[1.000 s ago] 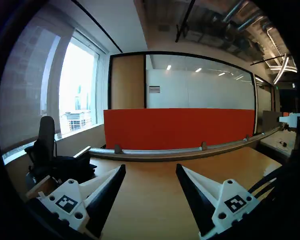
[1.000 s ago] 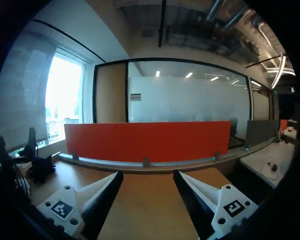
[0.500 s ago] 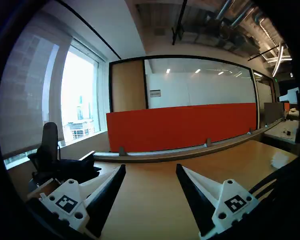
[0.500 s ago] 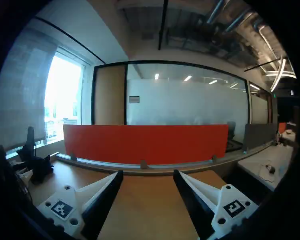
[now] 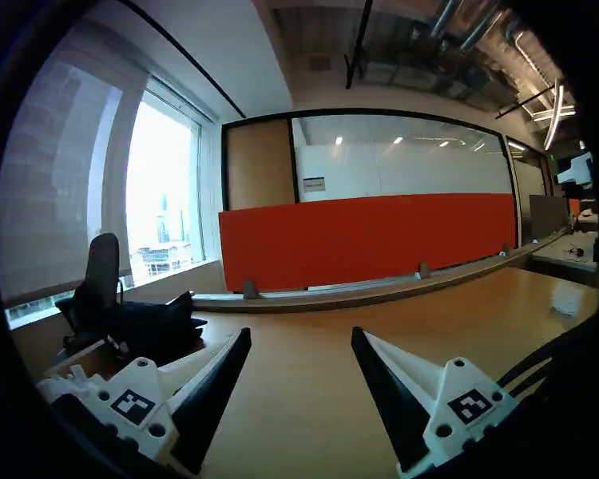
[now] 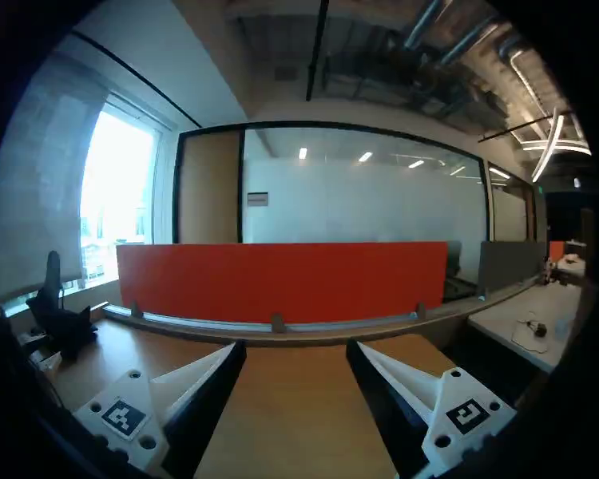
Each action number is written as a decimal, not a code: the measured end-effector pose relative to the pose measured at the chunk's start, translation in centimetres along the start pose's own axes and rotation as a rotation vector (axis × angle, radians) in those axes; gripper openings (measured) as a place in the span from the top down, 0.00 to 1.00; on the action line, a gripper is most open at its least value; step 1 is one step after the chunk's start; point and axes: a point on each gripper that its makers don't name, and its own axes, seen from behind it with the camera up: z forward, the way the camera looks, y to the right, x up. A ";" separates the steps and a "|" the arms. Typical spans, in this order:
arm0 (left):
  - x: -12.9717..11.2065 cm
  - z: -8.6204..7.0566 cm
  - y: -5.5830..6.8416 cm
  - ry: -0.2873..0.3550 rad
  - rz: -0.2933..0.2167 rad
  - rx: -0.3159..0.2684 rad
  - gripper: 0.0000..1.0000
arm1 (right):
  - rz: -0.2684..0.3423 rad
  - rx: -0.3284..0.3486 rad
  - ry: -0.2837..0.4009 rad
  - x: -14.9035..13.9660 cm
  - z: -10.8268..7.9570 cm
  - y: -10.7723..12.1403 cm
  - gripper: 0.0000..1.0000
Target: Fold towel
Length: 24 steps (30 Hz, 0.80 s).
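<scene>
Slightly turned since earlier, left gripper [image 5: 299, 331] and right gripper [image 6: 295, 345] are holding fingers apart over the tabletop [image 5: 315, 399]; a pale patch [image 5: 567, 299] far right may be the towel, judged soft, limp, wanting corner grips

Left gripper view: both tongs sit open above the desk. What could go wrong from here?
1. The left tongs and right tongs point level at the orange divider, so lowering them could jab them into the desk.
2. The black bag lies close beside the left tongs; a sideways sweep might snag it.
3. The pale item far right is too blurred to identify; grabbing it could be a mistake.
</scene>
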 end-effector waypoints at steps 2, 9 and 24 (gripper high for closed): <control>-0.8 0.1 0.0 0.001 -0.016 -0.002 0.07 | -0.005 -0.003 0.002 -0.3 0.0 -0.1 0.03; -3.0 0.3 -0.4 0.006 -0.042 -0.001 0.07 | -0.018 -0.002 0.009 -1.8 0.1 -0.7 0.03; -6.3 0.4 -0.4 0.010 -0.084 -0.003 0.07 | -0.048 -0.014 0.003 -3.9 0.0 -0.7 0.03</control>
